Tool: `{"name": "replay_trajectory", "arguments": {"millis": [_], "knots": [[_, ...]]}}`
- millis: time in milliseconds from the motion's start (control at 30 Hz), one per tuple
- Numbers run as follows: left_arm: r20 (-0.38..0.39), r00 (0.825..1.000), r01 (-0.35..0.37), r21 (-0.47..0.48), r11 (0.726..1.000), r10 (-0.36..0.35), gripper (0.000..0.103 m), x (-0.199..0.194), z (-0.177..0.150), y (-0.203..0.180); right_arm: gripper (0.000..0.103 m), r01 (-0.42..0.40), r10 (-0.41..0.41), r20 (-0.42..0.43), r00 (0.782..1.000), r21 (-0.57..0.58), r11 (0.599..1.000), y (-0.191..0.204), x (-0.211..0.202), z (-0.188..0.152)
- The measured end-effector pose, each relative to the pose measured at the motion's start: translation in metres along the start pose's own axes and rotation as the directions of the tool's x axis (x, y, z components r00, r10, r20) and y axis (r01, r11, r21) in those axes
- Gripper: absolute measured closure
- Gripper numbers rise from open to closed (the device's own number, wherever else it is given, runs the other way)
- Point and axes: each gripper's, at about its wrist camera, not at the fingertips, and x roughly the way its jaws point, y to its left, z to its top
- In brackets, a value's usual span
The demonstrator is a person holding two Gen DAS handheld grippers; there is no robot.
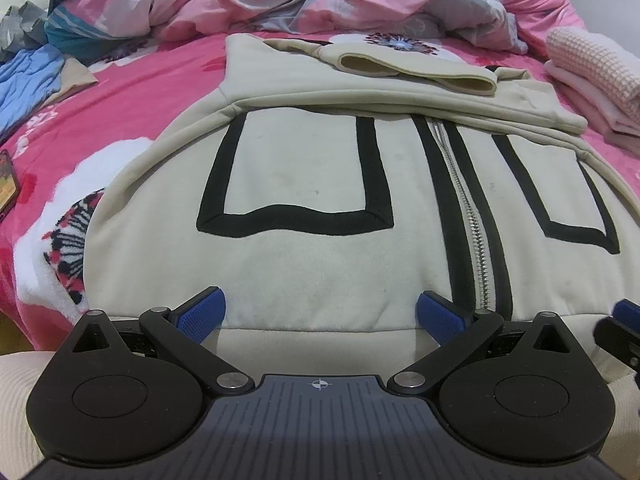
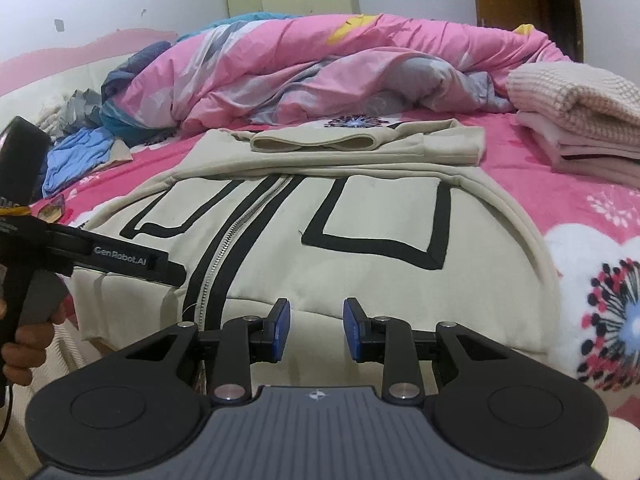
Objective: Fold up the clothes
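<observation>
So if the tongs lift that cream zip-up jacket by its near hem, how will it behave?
The cream jacket would probably drape and sag: it lies flat and soft, sleeves folded across. The thick fleece-like cloth looks weighty for clothing. Its ribbed hem likely grips well, not slippery.

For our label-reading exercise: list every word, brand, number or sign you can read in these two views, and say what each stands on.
"GenRobot.AI": white lettering on the side of the left gripper, seen from the right wrist view.
Crosshair mark, no words: on the top plate of each gripper's body.
Partial letters on the black device at the left edge: too cut off to read.
Jacket: none.
</observation>
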Motion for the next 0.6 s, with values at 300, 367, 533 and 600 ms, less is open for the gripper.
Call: {"name": "replay_trajectory", "arguments": {"millis": [300,367,533,600], "knots": [[-0.007,1.0,-0.002,0.001,1.0,0.002,0.0,0.001,0.001,-0.001,0.07,0.03,-0.03,-0.009,0.999,-0.013,0.999,-0.002,0.021,-0.004],[-0.009,1.0,-0.003,0.001,1.0,0.003,0.0,0.001,0.001,-0.001,0.07,0.03,-0.03,-0.006,1.0,-0.012,0.999,-0.003,0.022,-0.005],[-0.011,1.0,-0.008,0.004,1.0,0.008,0.0,0.001,0.001,-0.002,0.07,0.029,-0.029,-0.002,1.0,-0.01,1.0,-0.004,0.023,-0.007],[-0.007,1.0,-0.007,0.005,1.0,0.007,0.0,0.002,0.001,-0.002,0.07,0.028,-0.028,-0.001,1.0,-0.007,1.0,-0.004,0.023,-0.006]]}}
